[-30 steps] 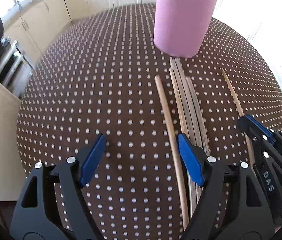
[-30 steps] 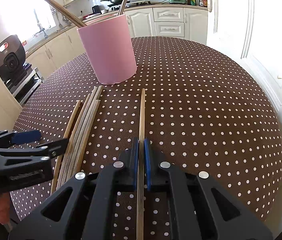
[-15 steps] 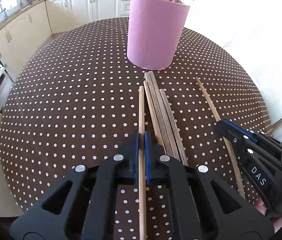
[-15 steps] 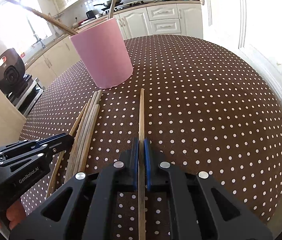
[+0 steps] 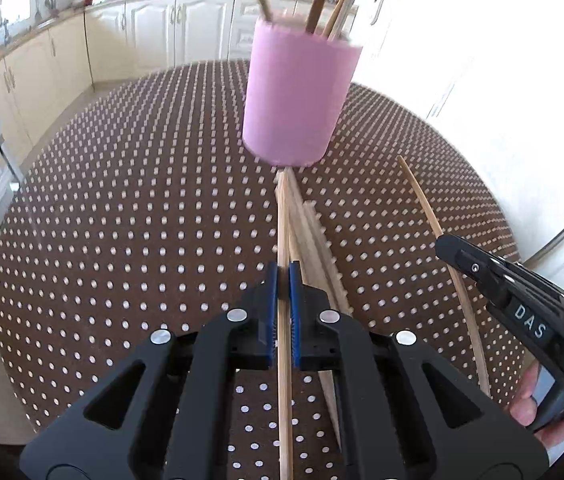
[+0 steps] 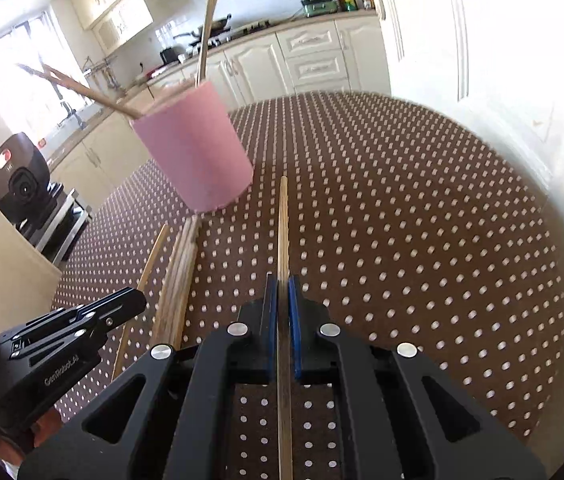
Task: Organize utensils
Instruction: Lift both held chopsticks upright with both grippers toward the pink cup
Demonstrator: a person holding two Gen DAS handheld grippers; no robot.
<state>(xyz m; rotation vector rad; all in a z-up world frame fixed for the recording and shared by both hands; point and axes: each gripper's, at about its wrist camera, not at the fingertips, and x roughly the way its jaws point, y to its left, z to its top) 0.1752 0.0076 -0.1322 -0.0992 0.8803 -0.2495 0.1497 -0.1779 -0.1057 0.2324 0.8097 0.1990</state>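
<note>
A pink holder (image 5: 297, 100) with several wooden chopsticks in it stands on the dotted brown table (image 5: 122, 220). My left gripper (image 5: 283, 276) is shut on one chopstick (image 5: 283, 220) whose tip points at the holder's foot. A bundle of loose chopsticks (image 5: 317, 240) lies just right of it. In the right wrist view the pink holder (image 6: 198, 156) is up and to the left, and my right gripper (image 6: 283, 284) is shut on another chopstick (image 6: 282, 224), held just off the cloth. The left gripper (image 6: 132, 300) shows at lower left beside the bundle (image 6: 178, 276).
The right gripper (image 5: 447, 242) and a person's fingers (image 5: 529, 400) sit at the right edge of the left wrist view. White kitchen cabinets (image 6: 313, 56) stand behind the table, a black appliance (image 6: 18, 176) on a rack to the left, and a white door (image 6: 461, 40) on the right.
My left gripper went from wide open to shut on a chopstick and tilted up toward the holder. The right gripper, still shut on its chopstick, lifted it slightly and rolled.
</note>
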